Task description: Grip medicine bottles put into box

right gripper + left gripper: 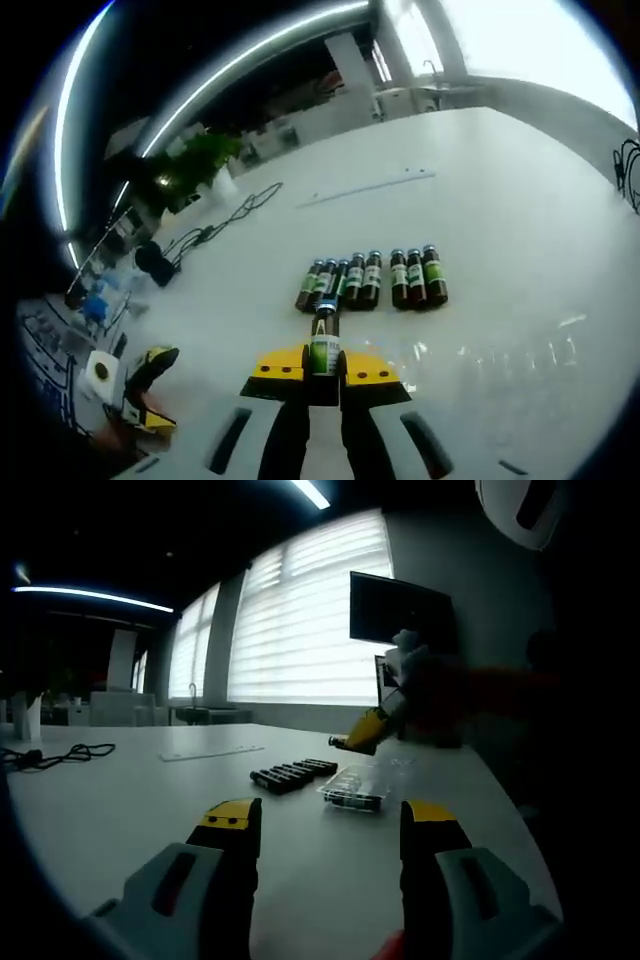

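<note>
Yellow-tipped right gripper pinched one bottle upright above the table, just short of the bottle row. Left gripper hung spread, facing the clear box.

My left gripper hovers level over the table, jaws spread wide with nothing between them. My right gripper points downward, jaws closed on a bottle; it also appears raised in the left gripper view.
</note>
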`<state>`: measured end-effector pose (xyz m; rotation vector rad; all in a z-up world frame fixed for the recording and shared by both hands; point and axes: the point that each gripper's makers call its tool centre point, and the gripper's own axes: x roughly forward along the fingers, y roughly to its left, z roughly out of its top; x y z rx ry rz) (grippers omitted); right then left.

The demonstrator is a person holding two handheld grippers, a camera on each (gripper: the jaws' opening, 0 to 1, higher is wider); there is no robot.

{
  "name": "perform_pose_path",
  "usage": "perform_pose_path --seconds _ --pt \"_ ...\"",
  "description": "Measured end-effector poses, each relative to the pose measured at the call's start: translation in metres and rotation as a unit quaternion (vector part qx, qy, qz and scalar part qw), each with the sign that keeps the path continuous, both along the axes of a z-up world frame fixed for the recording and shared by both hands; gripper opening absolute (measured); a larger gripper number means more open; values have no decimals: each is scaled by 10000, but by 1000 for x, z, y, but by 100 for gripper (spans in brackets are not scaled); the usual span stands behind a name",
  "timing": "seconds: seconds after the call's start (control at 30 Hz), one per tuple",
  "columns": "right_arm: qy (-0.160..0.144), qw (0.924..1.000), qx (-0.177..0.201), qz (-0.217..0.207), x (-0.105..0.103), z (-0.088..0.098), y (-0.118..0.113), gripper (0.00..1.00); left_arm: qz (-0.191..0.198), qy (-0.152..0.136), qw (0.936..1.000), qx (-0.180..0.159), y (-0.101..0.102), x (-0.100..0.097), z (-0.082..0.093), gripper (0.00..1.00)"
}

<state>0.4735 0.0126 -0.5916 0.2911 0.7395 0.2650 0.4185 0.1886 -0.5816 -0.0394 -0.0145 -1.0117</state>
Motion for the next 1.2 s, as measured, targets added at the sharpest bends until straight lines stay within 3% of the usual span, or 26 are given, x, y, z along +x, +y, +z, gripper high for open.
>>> perform_pose_path --seconds 0.13,0.73,1.2 --pt "27 9998 -162 60 -4 -4 3 7 -1 -1 10000 16 -1 0 -1 49" --pt "348 9992 -119 181 -17 -34 19 7 -22 15 10000 -28 -1 -1 1 49" --pt "368 9988 -186 278 -18 -42 26 8 -16 38 10000 -62 -1 0 2 49"
